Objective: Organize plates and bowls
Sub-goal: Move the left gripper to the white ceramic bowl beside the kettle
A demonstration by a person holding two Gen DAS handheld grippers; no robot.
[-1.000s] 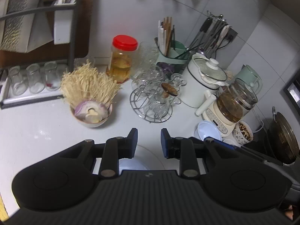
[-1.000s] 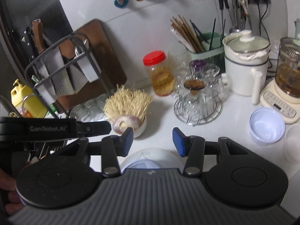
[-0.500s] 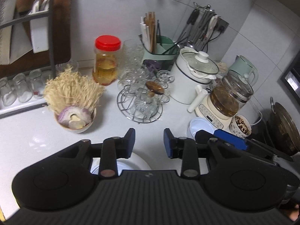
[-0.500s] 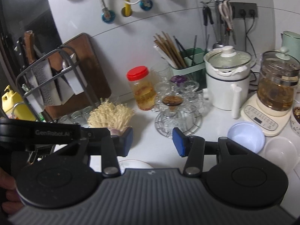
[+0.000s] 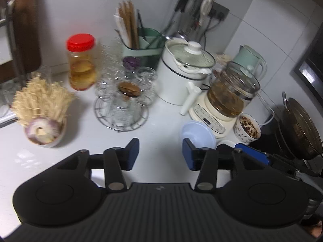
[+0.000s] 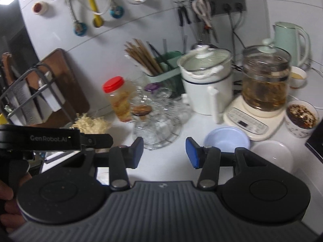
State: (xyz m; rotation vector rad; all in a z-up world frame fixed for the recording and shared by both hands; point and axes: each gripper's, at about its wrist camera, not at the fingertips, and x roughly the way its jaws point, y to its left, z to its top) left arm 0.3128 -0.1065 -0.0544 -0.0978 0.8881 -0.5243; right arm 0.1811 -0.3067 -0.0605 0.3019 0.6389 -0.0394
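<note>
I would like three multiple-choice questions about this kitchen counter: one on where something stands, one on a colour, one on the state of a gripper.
1. Where is the pale blue bowl?
A. Inside the dark pan
B. On the counter in front of the cream kettle base
C. On top of the red-lidded jar

2. What colour is the lid of the jar?
A. Red
B. Green
C. Black

3. How is the right gripper?
A. Shut on a plate
B. Shut on a bowl
C. Open, holding nothing

Answers:
1 B: the bowl sits on the white counter just before the base.
2 A: the lid is bright red.
3 C: only bare counter shows between its blue pads.
</note>
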